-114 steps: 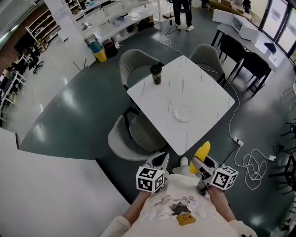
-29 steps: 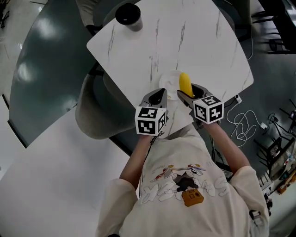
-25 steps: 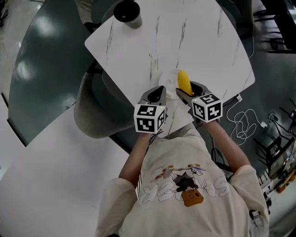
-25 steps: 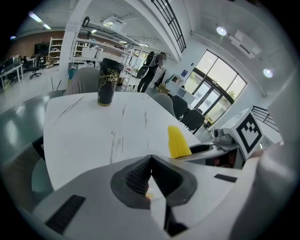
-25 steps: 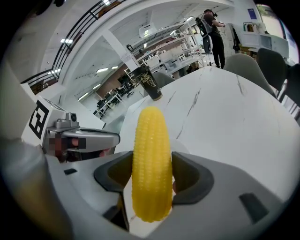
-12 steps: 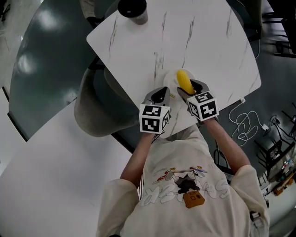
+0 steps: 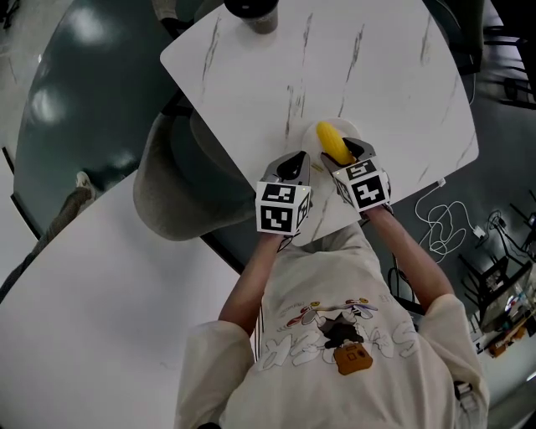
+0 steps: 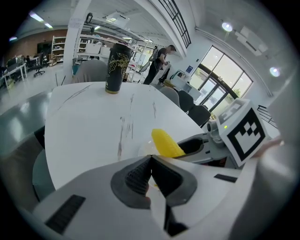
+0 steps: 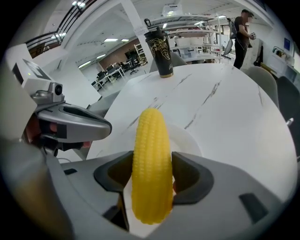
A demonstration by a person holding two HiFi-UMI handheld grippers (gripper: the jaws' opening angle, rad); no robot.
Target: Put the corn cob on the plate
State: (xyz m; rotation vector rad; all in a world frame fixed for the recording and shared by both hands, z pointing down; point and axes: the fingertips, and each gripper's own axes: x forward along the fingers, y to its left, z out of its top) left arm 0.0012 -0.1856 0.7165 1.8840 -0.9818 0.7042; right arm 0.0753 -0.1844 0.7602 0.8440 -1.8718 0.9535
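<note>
My right gripper is shut on a yellow corn cob, which sticks out forward between the jaws. The cob hangs over a small white plate near the near edge of the white marble table. In the right gripper view the plate lies just under and beyond the cob's tip. My left gripper is shut and empty, close beside the right one. From the left gripper view its closed jaws point at the cob.
A dark tumbler stands at the table's far corner, also visible as the tumbler. A grey chair sits at the table's left side. A white cable lies on the floor to the right. A person stands far off.
Both grippers have moved forward over the table's near edge. The corn cob, still held, now hangs over the plate rather than short of it.
</note>
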